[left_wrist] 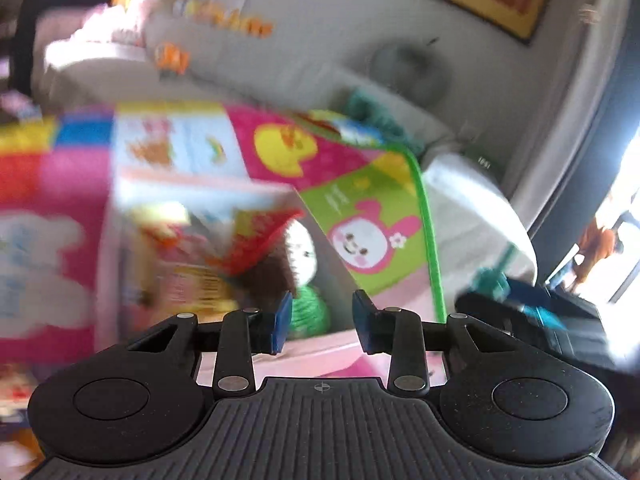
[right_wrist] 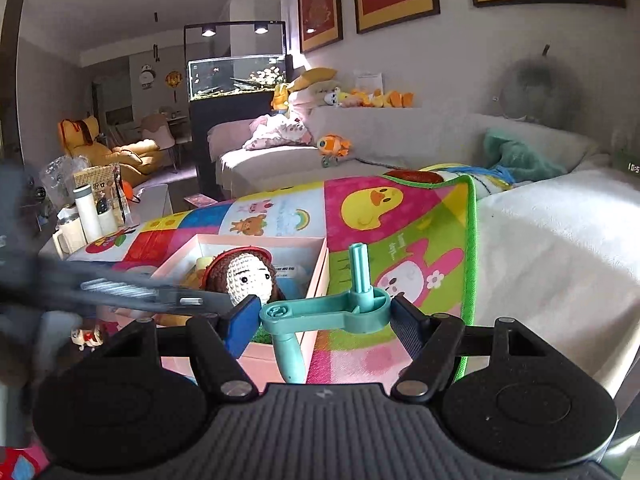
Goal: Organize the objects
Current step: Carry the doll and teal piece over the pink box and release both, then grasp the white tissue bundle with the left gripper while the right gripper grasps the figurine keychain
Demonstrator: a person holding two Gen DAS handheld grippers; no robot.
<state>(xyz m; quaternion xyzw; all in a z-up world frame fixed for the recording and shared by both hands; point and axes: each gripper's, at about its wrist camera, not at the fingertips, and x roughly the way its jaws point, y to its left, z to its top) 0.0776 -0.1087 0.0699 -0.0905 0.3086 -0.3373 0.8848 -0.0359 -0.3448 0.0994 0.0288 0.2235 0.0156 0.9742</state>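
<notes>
A pink box (right_wrist: 318, 268) sits on a colourful play mat (right_wrist: 400, 220). Inside it lies a crocheted doll (right_wrist: 246, 276) with brown hair and a red cap, beside other items. My right gripper (right_wrist: 324, 318) is shut on a teal plastic crank tool (right_wrist: 332, 312) and holds it over the box's near right corner. My left gripper (left_wrist: 322, 322) is open and empty above the box's near edge (left_wrist: 320, 354), with the doll (left_wrist: 300, 252) and its green body just ahead. The left view is motion-blurred. The left gripper's arm (right_wrist: 120, 292) shows blurred at the left in the right wrist view.
A white sofa (right_wrist: 400, 136) with plush toys runs behind the mat. A white cushion (right_wrist: 560, 240) lies to the right of the mat. A side table with bottles (right_wrist: 88, 212) stands at the left. A fish tank (right_wrist: 236, 76) stands at the back.
</notes>
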